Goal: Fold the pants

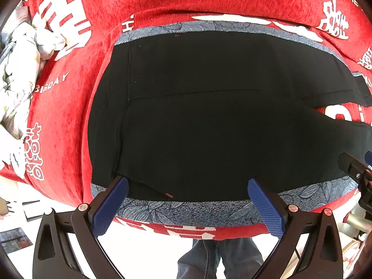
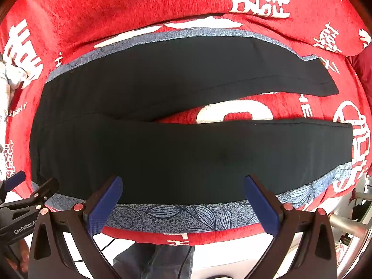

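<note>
Left wrist view: black pants (image 1: 209, 116) spread flat across centre frame on a red cover with white lettering (image 1: 69, 93).

Left gripper (image 1: 188, 187) at bottom, blue pads (image 1: 109, 207) set wide apart, nothing between them, tips over the near edge of the pants where a blue-grey leaf-print band (image 1: 186, 211) runs. Right wrist view: both legs stretch toward the right of frame, splitting near centre with red cover between. Right gripper (image 2: 183, 184) likewise spread wide, holding nothing, tips over the near leg. Pale floral cloth (image 1: 18, 69) bunched at left edge. Denim-clad legs (image 1: 220, 258) at bottom centre.
</note>
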The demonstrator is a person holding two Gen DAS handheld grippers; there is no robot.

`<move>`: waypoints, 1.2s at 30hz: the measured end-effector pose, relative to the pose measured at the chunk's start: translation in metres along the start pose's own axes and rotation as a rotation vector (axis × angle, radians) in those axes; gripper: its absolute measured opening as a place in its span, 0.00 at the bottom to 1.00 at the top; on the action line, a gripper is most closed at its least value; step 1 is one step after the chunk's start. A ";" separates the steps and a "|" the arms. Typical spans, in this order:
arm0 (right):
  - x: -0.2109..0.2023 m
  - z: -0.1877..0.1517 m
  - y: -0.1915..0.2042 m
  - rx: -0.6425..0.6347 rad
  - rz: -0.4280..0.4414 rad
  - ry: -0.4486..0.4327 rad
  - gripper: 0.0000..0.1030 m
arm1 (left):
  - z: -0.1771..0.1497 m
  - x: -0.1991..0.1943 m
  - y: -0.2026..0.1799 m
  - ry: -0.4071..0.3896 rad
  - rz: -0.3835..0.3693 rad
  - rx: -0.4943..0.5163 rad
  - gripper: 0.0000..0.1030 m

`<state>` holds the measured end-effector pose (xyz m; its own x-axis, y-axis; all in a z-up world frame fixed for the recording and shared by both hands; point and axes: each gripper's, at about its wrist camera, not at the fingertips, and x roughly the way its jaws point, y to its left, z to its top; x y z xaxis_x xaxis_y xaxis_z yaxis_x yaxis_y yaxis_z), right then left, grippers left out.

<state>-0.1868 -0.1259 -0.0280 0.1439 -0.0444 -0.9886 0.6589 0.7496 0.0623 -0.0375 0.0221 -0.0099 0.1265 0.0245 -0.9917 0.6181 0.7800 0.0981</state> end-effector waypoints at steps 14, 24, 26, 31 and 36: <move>0.005 0.002 0.003 -0.016 0.004 0.007 1.00 | 0.002 0.002 0.001 0.001 0.006 -0.005 1.00; 0.010 0.001 0.001 -0.014 0.007 0.015 1.00 | 0.000 0.007 0.000 0.011 0.008 -0.005 1.00; 0.011 0.001 -0.001 -0.005 0.018 0.015 1.00 | -0.002 0.008 0.001 0.008 0.006 -0.010 1.00; 0.012 -0.002 -0.007 0.033 0.085 0.018 1.00 | -0.006 0.012 0.006 0.007 0.007 -0.028 1.00; 0.014 -0.006 -0.007 0.044 0.116 0.025 1.00 | -0.009 0.009 0.009 0.001 0.004 -0.039 1.00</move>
<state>-0.1942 -0.1279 -0.0434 0.2032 0.0576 -0.9774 0.6709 0.7189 0.1819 -0.0372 0.0348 -0.0191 0.1285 0.0285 -0.9913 0.5866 0.8037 0.0992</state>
